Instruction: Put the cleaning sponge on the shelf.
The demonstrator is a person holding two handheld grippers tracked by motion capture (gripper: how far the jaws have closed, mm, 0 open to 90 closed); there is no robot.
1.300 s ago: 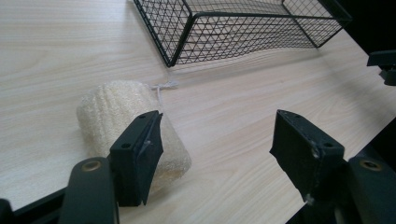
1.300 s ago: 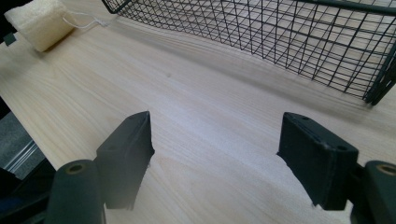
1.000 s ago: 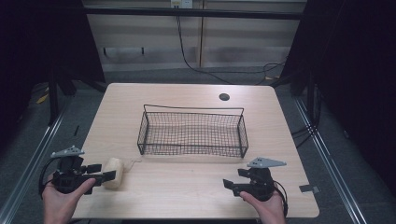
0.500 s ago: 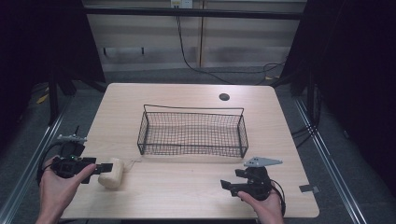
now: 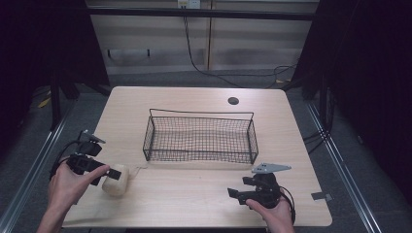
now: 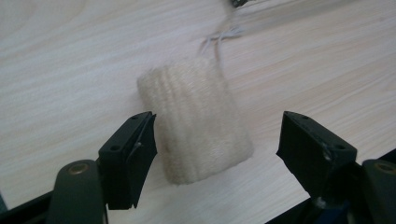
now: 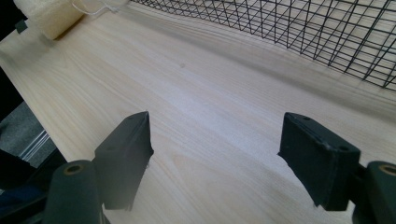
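**A:** Cream-coloured knitted roll [image 5: 115, 180] sits on the wooden table [image 5: 194, 194], off the near-left corner of the wire basket [image 5: 199, 138], well apart from it. Compared with a second ago the left gripper [image 5: 111, 173] has swung outward and tipped down over the roll, so it now points at it from the side away from the basket.

**B:** Has it grabbed it yet?

**A:** Nope. In the left gripper view the jaws stand wide open, one on each side of the roll [image 6: 196, 119], holding nothing. Looks to me like it just lined up for a pinch, then probably a carry to the basket.

**B:** And the other one?

**A:** Right gripper [image 5: 243, 193] has barely budged, parked off the basket's near-right corner, jaws spread wide and empty over bare wood.
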